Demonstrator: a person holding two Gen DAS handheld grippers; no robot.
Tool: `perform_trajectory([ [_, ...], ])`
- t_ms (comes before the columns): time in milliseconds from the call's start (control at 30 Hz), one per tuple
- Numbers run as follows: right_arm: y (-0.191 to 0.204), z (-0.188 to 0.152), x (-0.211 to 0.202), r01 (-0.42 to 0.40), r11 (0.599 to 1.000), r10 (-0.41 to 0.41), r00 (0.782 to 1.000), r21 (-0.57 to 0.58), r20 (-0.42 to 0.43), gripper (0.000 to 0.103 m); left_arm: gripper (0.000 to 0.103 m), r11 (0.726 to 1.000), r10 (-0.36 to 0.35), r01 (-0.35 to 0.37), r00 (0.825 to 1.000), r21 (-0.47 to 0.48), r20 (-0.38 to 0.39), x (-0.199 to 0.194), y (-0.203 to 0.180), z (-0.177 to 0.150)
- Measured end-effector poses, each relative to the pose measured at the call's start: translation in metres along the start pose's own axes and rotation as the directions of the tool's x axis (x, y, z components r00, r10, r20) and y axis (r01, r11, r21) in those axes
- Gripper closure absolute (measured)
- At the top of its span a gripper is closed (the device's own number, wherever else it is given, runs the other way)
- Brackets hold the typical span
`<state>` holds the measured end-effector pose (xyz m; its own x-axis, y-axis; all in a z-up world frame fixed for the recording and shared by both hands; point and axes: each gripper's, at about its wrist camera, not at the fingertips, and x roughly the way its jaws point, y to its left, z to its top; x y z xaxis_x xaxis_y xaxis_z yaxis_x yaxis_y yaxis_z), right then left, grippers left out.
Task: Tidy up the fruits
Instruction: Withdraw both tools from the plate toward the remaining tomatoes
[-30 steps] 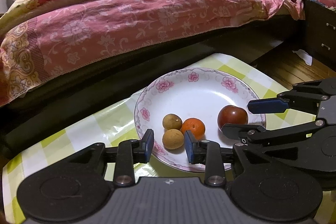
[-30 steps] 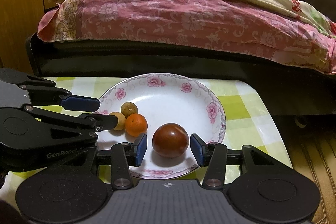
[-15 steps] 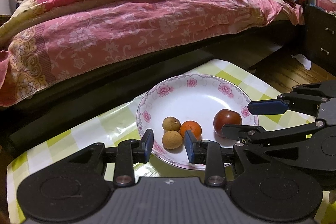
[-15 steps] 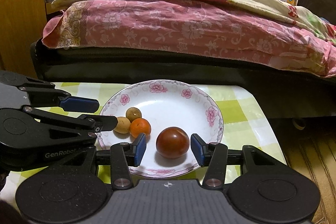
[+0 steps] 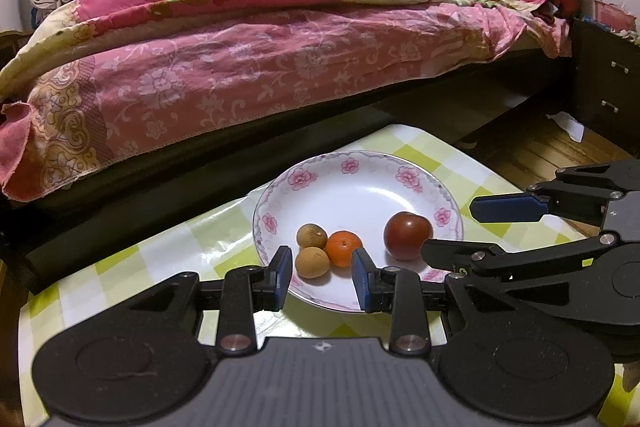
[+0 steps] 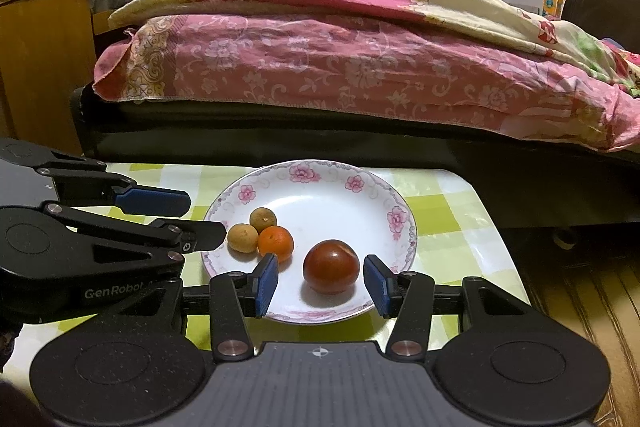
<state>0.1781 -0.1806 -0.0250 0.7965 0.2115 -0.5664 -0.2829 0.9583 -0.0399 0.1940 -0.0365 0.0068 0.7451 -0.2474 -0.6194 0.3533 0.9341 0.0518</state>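
A white floral plate (image 5: 360,183) (image 6: 320,191) sits on a green checked table. On it lie two small brown fruits (image 5: 313,262) (image 6: 243,237), a small orange (image 5: 343,249) (image 6: 275,243) and a dark red tomato (image 5: 407,235) (image 6: 330,266). My left gripper (image 5: 321,279) is open and empty, at the plate's near rim in front of the brown fruit; it also shows in the right wrist view (image 6: 192,217). My right gripper (image 6: 321,282) is open and empty, its fingers either side of the tomato but apart from it; it also shows in the left wrist view (image 5: 460,231).
A bed with a pink floral quilt (image 5: 260,59) runs along the table's far side. A dark nightstand (image 5: 604,87) and wooden floor (image 5: 532,151) lie to the right. A wooden desk (image 6: 44,39) stands at the left.
Both grippers have drawn back and risen from the plate; the fruits look smaller and farther. The fruits have not moved. Both stay open.
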Motion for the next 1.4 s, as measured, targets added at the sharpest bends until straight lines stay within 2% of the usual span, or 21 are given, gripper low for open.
perform_trajectory([
  [500, 0.01, -0.009, -0.036, -0.012, 1.0, 0.011, 1.0, 0.008, 0.005, 0.058, 0.063, 0.999, -0.026, 0.026, 1.0, -0.041, 0.001, -0.034, -0.006, -0.013],
  [967, 0.023, -0.023, -0.058, -0.014, 1.0, 0.014, 1.0, 0.014, -0.012, 0.056, 0.062, 0.999, -0.038, 0.037, 0.999, -0.04, -0.018, -0.05, -0.013, -0.028],
  [1100, 0.023, -0.029, -0.061, -0.025, 0.999, 0.026, 0.999, 0.028, -0.035, 0.054, 0.057, 0.999, -0.045, 0.044, 0.998, -0.033, -0.036, -0.053, -0.014, -0.035],
  [1400, 0.028, -0.051, -0.063, -0.059, 0.998, 0.059, 0.992, -0.002, -0.115, 0.053, 0.055, 0.997, -0.076, 0.078, 0.99, 0.012, -0.118, -0.051, -0.015, -0.063],
])
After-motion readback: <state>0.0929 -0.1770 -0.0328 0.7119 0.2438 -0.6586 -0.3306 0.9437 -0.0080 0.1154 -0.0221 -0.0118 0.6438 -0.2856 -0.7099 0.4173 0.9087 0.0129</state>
